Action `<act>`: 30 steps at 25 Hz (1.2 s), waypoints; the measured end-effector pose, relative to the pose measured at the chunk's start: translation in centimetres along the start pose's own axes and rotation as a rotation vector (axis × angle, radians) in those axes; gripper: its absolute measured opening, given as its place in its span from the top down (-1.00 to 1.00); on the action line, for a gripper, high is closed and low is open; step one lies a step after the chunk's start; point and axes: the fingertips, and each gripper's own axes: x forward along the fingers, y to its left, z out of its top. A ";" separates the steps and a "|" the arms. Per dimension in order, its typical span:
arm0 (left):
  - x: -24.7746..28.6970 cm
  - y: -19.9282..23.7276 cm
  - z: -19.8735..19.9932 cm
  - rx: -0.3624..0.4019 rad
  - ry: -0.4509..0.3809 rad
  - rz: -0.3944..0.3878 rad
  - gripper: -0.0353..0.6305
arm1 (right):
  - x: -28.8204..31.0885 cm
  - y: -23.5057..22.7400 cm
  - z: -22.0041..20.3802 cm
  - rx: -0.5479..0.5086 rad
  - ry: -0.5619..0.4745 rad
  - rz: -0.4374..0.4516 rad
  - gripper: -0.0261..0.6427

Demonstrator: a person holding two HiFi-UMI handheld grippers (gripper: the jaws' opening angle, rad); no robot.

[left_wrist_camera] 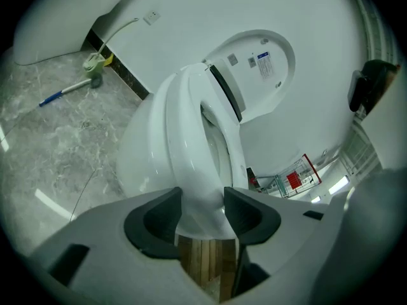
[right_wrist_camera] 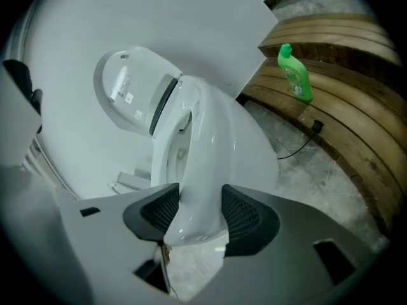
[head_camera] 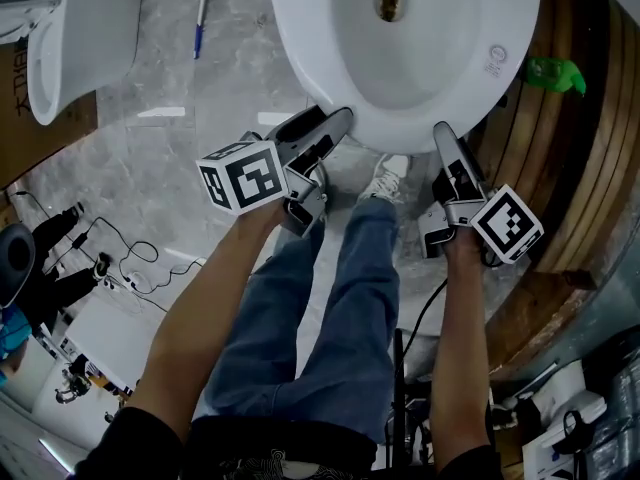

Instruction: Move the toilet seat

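Observation:
The white toilet (head_camera: 420,78) fills the top of the head view; its seat (left_wrist_camera: 191,151) lies down on the bowl and its lid (left_wrist_camera: 261,75) stands up against the wall. My left gripper (head_camera: 338,130) reaches the front left of the rim. In the left gripper view its jaws (left_wrist_camera: 202,211) stand wide on either side of the white rim edge, which fills the gap. My right gripper (head_camera: 445,143) is at the front right of the rim. Its jaws (right_wrist_camera: 200,211) straddle the seat (right_wrist_camera: 203,151) in the same way. Neither pair visibly presses.
A curved wooden platform (head_camera: 575,168) runs along the right, with a green bottle (right_wrist_camera: 294,74) on it. A second toilet (head_camera: 60,48) and a blue pen (head_camera: 200,18) lie to the left on the marble floor. Cables (head_camera: 140,263) trail lower left. The person's shoe (head_camera: 388,176) stands under the bowl.

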 end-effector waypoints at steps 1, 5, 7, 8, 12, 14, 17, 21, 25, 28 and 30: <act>-0.1 0.0 0.0 -0.012 0.001 0.002 0.28 | 0.1 0.2 0.1 0.004 -0.005 0.019 0.28; -0.3 -0.1 0.0 -0.053 0.002 0.006 0.31 | -0.3 0.0 0.3 0.023 -0.003 0.034 0.34; -0.5 -0.6 0.1 -0.069 -0.006 0.003 0.32 | -0.7 0.1 0.3 0.048 0.000 0.033 0.35; -0.7 -0.9 0.1 -0.081 -0.012 0.000 0.32 | -1.0 0.3 0.4 0.058 -0.001 0.036 0.36; -1.7 -2.1 0.4 -0.132 -0.039 -0.002 0.34 | -1.9 1.5 0.6 0.076 -0.003 0.037 0.37; -2.3 -2.8 0.7 -0.152 -0.049 -0.008 0.35 | -2.6 2.1 0.8 0.091 0.001 0.030 0.38; -3.3 -4.3 1.2 -0.187 -0.062 -0.027 0.37 | -3.8 3.3 1.3 0.120 0.005 0.031 0.40; -4.8 -6.6 2.3 -0.224 -0.087 -0.049 0.39 | -5.4 5.3 2.1 0.180 -0.013 0.043 0.44; -6.6 -9.0 3.2 -0.275 -0.121 -0.068 0.40 | -7.2 7.3 2.7 0.239 -0.030 0.033 0.47; -7.3 -10.9 4.1 -0.299 -0.141 -0.080 0.41 | -8.2 9.0 3.6 0.296 -0.050 0.060 0.50; -7.8 -12.2 4.5 -0.314 -0.151 -0.079 0.41 | -9.1 10.2 4.3 0.323 -0.067 0.069 0.50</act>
